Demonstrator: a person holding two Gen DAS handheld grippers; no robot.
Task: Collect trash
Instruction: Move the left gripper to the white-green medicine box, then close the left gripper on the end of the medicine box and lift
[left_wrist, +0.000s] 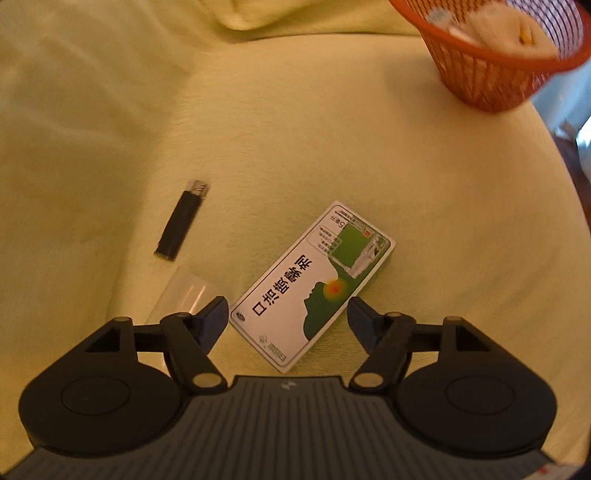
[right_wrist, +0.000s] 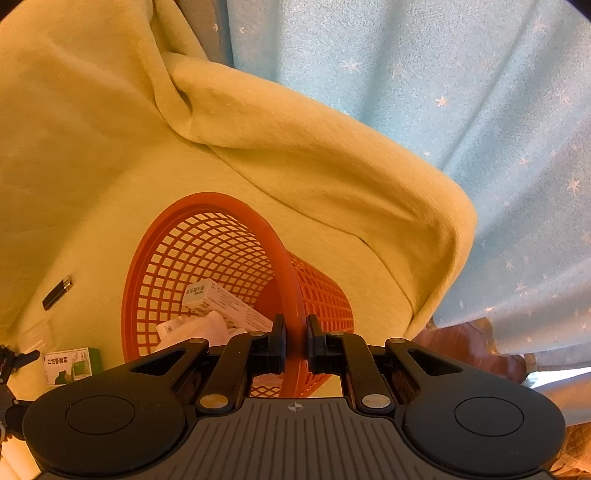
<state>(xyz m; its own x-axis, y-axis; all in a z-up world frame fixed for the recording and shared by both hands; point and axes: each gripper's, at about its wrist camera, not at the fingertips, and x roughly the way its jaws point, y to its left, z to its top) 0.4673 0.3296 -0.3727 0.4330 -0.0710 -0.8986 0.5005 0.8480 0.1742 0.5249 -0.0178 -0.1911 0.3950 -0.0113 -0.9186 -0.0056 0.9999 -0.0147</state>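
**Basket gripped at the rim, carton between spread fingers**

Left wrist view: the left hand-held gripper (left_wrist: 288, 308) hangs over a yellow-green blanket (left_wrist: 369, 166) with its jaws spread wide. A white-and-green medicine carton (left_wrist: 314, 284) lies flat on the blanket, its near part between the two fingertips, which appear clear of its edges. Left of it lies a black lighter (left_wrist: 183, 219) with a metal top, and just below that a clear plastic wrapper (left_wrist: 184, 295) beside the left finger. An orange mesh basket (left_wrist: 487, 70) holding pale paper items is blurred at the upper right.

Right wrist view: the right hand-held gripper (right_wrist: 295, 341) is closed on the near rim of the orange mesh basket (right_wrist: 207, 258), one finger inside and one outside. A white box (right_wrist: 218, 299) and crumpled white paper (right_wrist: 199, 328) lie inside. The carton (right_wrist: 70, 365) and lighter (right_wrist: 57, 293) lie on the blanket (right_wrist: 295, 147) at left. A pale blue star-patterned curtain (right_wrist: 461, 92) hangs behind.
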